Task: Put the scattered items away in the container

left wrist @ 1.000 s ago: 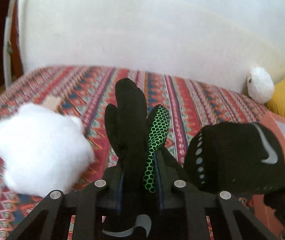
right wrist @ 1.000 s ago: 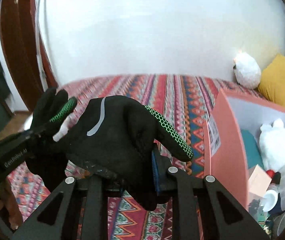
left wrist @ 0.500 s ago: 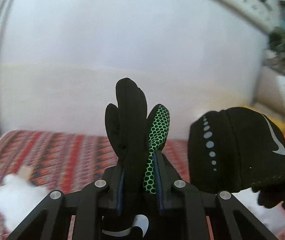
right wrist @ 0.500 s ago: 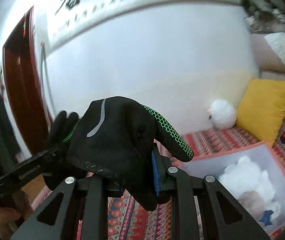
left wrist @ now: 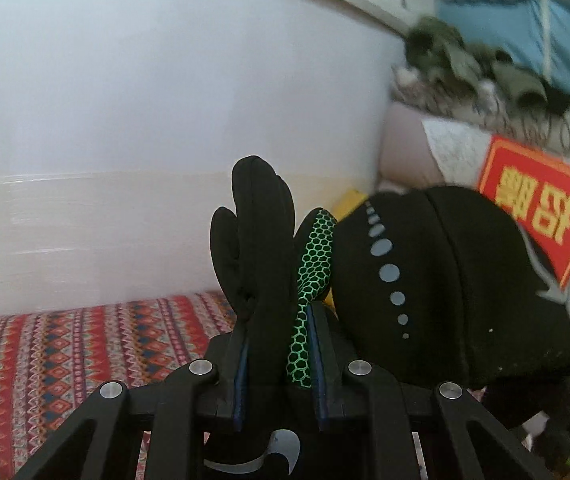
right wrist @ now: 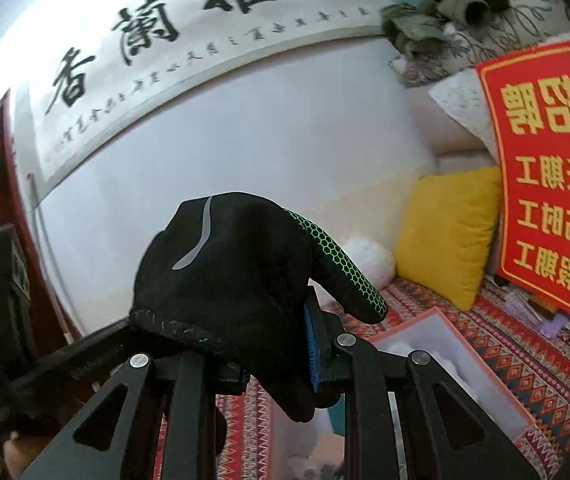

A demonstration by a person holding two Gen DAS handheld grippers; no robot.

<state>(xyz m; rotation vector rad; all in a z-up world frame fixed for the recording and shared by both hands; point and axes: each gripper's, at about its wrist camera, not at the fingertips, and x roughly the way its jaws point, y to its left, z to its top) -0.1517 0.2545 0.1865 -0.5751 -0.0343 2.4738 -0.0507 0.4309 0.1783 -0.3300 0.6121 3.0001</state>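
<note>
My left gripper [left wrist: 279, 356] clamps one black glove [left wrist: 261, 248] upright; my right gripper [right wrist: 273, 354] pinches its mate [right wrist: 237, 264] above the pink box [right wrist: 481, 364] on the patterned bedspread [right wrist: 533, 364]. The red sign [right wrist: 545, 168] reads 招聘, mirrored; the wall scroll [right wrist: 205, 36] shows 室雅蘭香.

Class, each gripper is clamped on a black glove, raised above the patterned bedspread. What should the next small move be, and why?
Probably lower the right gripper over the pink box and open it there. Its glove is pinched well above the bedspread, and the box sits open just below and to the right. The left gripper holds the other glove and could follow.
</note>
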